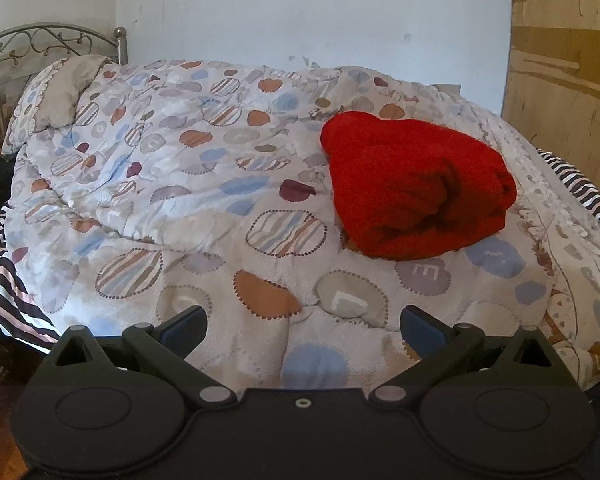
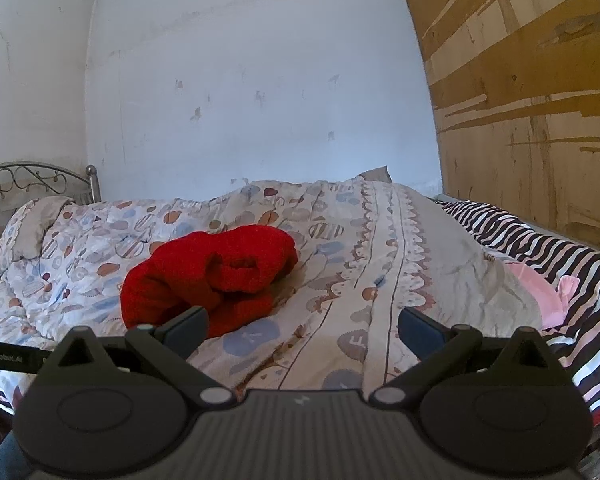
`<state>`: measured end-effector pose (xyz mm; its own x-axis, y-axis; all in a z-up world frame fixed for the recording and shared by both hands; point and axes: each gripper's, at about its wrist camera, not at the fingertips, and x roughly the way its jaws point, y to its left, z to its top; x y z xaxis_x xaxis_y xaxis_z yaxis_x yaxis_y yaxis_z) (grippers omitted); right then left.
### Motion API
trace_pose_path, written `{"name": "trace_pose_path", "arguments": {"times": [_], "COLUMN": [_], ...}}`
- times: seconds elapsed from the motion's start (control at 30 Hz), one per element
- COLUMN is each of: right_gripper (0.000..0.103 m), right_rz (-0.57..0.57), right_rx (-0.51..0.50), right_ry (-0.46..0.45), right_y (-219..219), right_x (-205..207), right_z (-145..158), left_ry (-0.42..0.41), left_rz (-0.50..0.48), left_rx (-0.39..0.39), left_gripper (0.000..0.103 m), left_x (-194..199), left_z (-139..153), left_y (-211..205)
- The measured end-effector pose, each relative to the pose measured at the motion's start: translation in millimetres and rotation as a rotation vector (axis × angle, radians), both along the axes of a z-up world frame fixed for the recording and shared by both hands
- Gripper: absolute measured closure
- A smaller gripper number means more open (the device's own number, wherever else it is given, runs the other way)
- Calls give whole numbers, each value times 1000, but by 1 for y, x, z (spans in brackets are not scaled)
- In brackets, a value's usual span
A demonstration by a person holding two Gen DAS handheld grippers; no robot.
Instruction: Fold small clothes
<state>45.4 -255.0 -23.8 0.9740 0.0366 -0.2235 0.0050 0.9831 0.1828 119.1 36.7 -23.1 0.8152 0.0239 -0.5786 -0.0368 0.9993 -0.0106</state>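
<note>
Left claw (image 1: 303,326) and right claw (image 2: 303,326): both released, grasping nothing, apart from red garment (image 1: 416,188), bundled on patterned quilt (image 1: 180,184) covering bed.

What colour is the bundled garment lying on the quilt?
Solid bright red; the garment shows best in the left wrist view, against the spotted quilt.

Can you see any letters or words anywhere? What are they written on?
"E" on a grey-purple spot of the quilt, just in front of the red garment.
"L" shape on a beige spot of the quilt.
"F" on a grey spot of the quilt in the right wrist view.
"GenRobot.AI", partly cut off, on a black strap at the left edge of that view.
Other spots carry faint letters, too blurred to read.
</note>
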Motion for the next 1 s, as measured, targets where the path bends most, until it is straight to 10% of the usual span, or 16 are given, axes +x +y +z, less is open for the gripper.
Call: {"name": "trace_pose_path", "arguments": {"times": [1.0], "right_gripper": [0], "right_rz": [-4], "right_rx": [26], "right_ry": [84], "right_y": [-4], "right_x": [23], "right_z": [-19], "left_ry": [122], "left_rz": [10], "left_rx": [0], "left_gripper": [1], "left_x": [26], "left_z": [-20], "left_y": [-5]}}
